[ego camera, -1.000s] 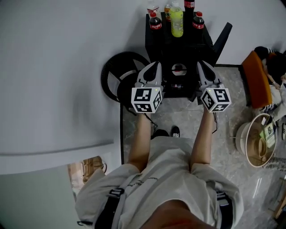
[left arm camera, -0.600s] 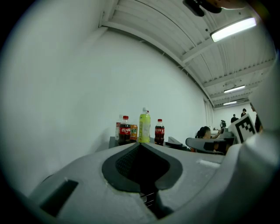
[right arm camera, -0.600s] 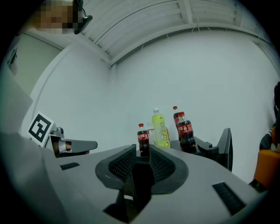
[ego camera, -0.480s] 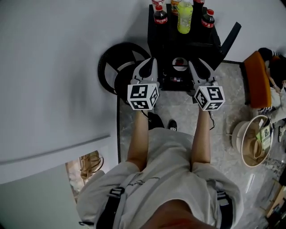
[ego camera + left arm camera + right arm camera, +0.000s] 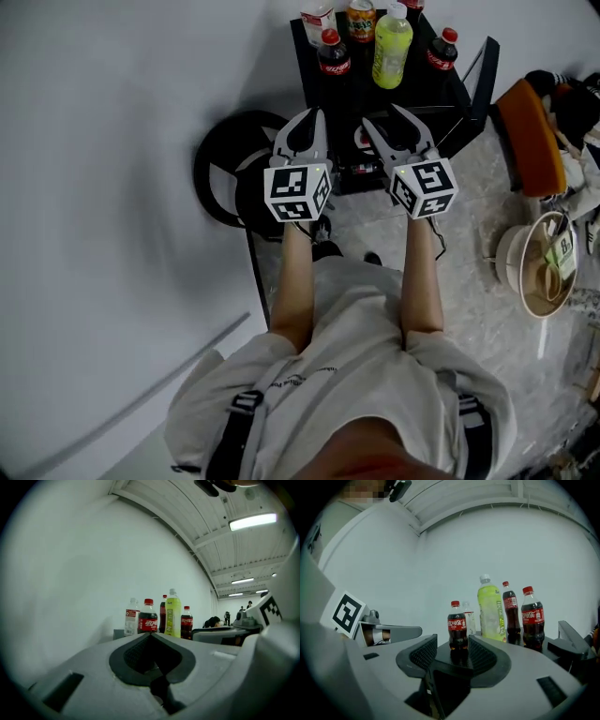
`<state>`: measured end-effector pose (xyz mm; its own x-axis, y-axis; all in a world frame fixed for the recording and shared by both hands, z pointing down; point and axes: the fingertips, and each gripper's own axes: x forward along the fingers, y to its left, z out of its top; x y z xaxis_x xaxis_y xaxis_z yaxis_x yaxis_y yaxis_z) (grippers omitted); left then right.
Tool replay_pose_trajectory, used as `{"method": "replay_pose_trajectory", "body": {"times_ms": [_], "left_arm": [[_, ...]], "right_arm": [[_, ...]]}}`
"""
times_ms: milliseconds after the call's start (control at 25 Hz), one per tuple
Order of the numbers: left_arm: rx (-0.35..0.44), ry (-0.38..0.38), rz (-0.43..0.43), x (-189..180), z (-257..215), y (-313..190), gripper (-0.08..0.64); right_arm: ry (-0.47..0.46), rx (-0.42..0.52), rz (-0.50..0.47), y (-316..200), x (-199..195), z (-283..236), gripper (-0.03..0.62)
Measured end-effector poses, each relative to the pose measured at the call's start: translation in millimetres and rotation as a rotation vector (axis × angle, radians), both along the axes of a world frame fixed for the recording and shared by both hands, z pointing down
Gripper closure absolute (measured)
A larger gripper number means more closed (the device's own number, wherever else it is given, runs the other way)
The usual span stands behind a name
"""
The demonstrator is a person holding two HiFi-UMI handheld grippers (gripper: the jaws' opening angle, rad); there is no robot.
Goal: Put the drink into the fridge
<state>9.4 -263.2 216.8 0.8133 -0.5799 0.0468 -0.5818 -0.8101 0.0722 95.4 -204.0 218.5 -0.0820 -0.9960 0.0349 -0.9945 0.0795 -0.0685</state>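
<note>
Several drink bottles stand on a black stand (image 5: 459, 89) against the wall: a small cola (image 5: 333, 53), a tall yellow-green bottle (image 5: 391, 45), a clear one (image 5: 317, 19) and another cola (image 5: 442, 49). My left gripper (image 5: 314, 114) is held level just short of the stand, jaws shut and empty. My right gripper (image 5: 384, 117) is beside it; its jaws have just been opening and hold nothing. In the right gripper view the small cola (image 5: 458, 630) shows beyond the gap of the right gripper (image 5: 452, 641), well ahead of the tips. The left gripper (image 5: 150, 635) faces the bottle row (image 5: 147, 617).
A black round object (image 5: 230, 169) lies on the floor left of the stand, by the white wall. An orange seat (image 5: 530, 150) and a round basket (image 5: 539, 272) are on the right. People stand far off in the left gripper view (image 5: 215, 620).
Both grippers have moved forward to the black stand. The right jaws went from shut to open. The white door edge at lower left has slid almost out of view.
</note>
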Motion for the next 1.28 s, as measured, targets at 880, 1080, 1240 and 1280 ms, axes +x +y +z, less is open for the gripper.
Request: {"method": "replay_pose_trajectory", "body": {"times_ms": [880, 1080, 1240, 1280], "left_arm": [[-0.059, 0.086, 0.023, -67, 5, -192, 0.551], [-0.055, 0.100, -0.011, -80, 0, -200, 0.551], [-0.057, 0.104, -0.028, -84, -3, -195, 0.551], [-0.056, 0.102, -0.026, -82, -3, -191, 0.551]], "right_arm": [[0.077, -0.168, 0.192, -170, 0, 8, 0.305], [0.086, -0.189, 0.206, -167, 7, 6, 0.305], [0.098, -0.153, 0.217, -160, 3, 3, 0.305], [0.101, -0.147, 0.211, -157, 1, 3, 0.305]]}}
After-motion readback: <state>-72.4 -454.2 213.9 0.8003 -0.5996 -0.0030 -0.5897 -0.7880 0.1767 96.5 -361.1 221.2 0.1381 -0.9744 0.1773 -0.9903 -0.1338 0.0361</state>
